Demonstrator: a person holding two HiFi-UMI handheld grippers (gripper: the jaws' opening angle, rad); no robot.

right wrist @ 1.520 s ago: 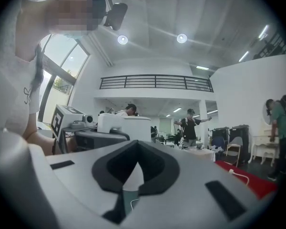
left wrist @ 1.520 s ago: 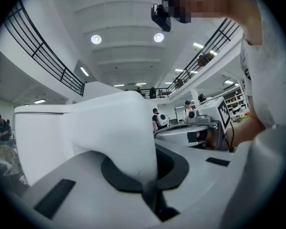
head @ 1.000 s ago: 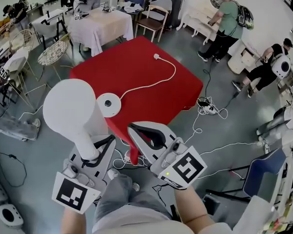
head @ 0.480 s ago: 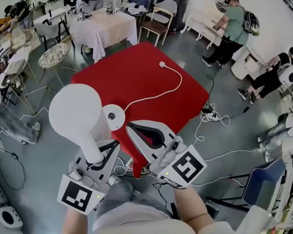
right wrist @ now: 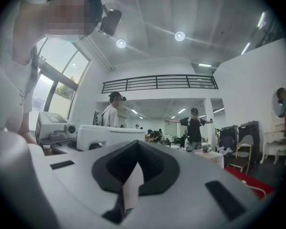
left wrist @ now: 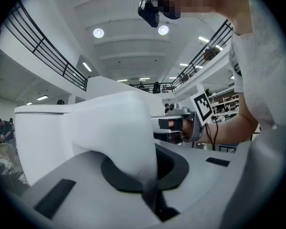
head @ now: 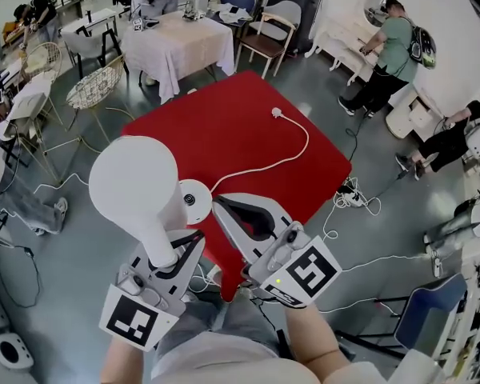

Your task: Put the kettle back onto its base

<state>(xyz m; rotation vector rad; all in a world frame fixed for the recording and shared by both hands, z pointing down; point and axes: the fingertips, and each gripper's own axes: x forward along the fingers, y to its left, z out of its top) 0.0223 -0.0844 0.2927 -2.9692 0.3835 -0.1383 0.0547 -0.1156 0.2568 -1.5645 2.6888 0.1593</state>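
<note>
A white kettle [head: 133,186] is carried in the air at the near left of a red table [head: 240,134]. My left gripper [head: 173,245] is shut on its handle, and the handle fills the jaws in the left gripper view, kettle [left wrist: 81,137]. The round white base [head: 195,202] lies on the table's near-left corner, just right of the kettle and partly hidden by it. Its cord runs to a loose plug [head: 277,112]. My right gripper [head: 221,209] is shut and holds nothing, its tip just beside the base. In the right gripper view the right gripper [right wrist: 128,194] has the kettle [right wrist: 109,136] to its left.
A white-clothed table [head: 180,42] and chairs [head: 268,34] stand beyond the red table. A wire chair [head: 92,90] is at the left. Cables and a power strip [head: 348,194] lie on the floor at the right. People work along the far right wall.
Both grippers and the kettle have come closer to the red table. The base now sits right beside the kettle and the right gripper's tip. Both jaws stayed shut.
</note>
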